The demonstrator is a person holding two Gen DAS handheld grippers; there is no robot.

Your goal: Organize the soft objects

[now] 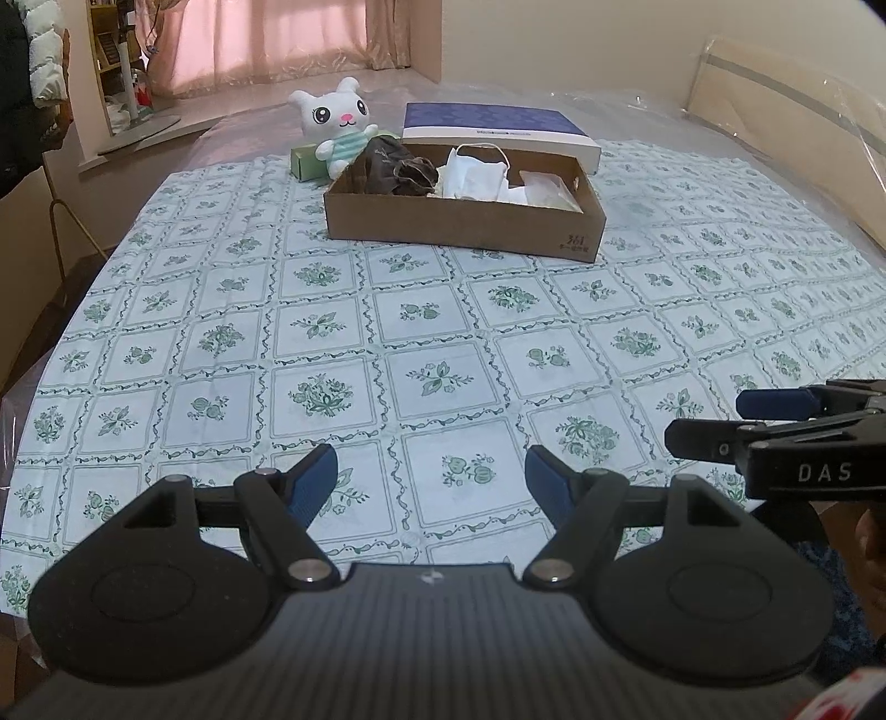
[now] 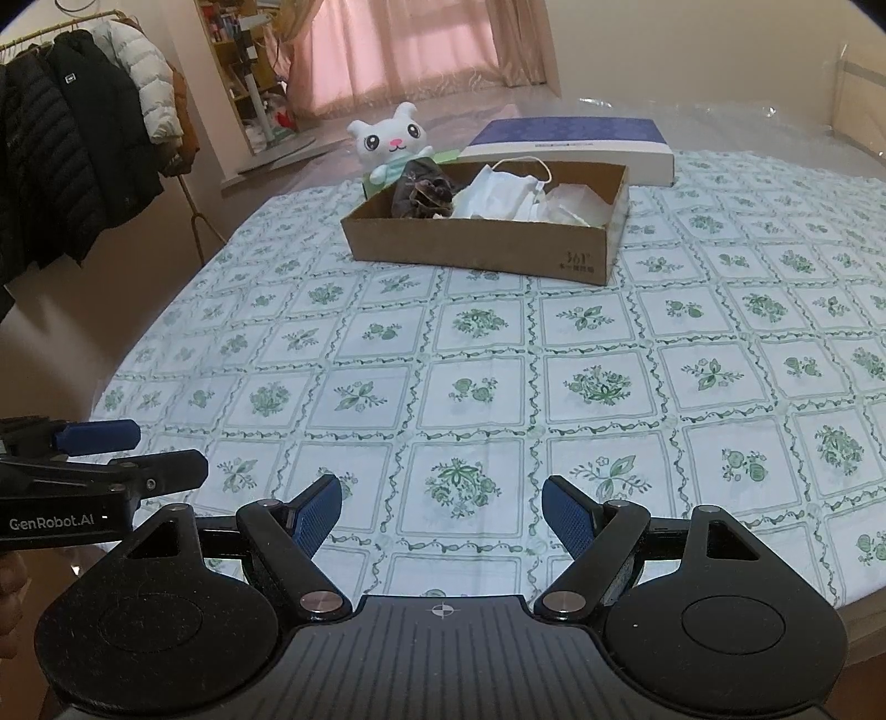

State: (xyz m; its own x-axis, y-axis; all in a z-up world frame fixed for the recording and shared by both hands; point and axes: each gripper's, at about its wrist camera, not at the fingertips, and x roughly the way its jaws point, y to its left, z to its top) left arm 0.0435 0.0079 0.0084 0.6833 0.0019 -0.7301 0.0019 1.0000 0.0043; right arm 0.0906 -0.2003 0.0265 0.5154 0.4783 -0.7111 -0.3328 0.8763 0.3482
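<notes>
A brown cardboard box (image 1: 459,224) (image 2: 476,249) stands at the far side of the table. Inside it lie a dark brown cloth (image 1: 398,166) (image 2: 423,188), a white face mask (image 1: 476,171) (image 2: 506,191) and pale crumpled wrapping (image 1: 545,191) (image 2: 576,207). A white plush bunny (image 1: 335,124) (image 2: 396,141) in a striped green top sits behind the box's left corner. My left gripper (image 1: 432,479) hovers open over the near tablecloth, nothing between its blue pads. My right gripper (image 2: 441,507) is likewise open and empty, well short of the box.
A blue-and-white box lid (image 1: 498,124) (image 2: 576,141) lies behind the box, and a green carton (image 1: 304,160) lies by the bunny. The floral tablecloth (image 1: 387,343) covers the table. Coats (image 2: 72,149) hang on a rack to the left. Pink curtains (image 1: 266,39) at the back.
</notes>
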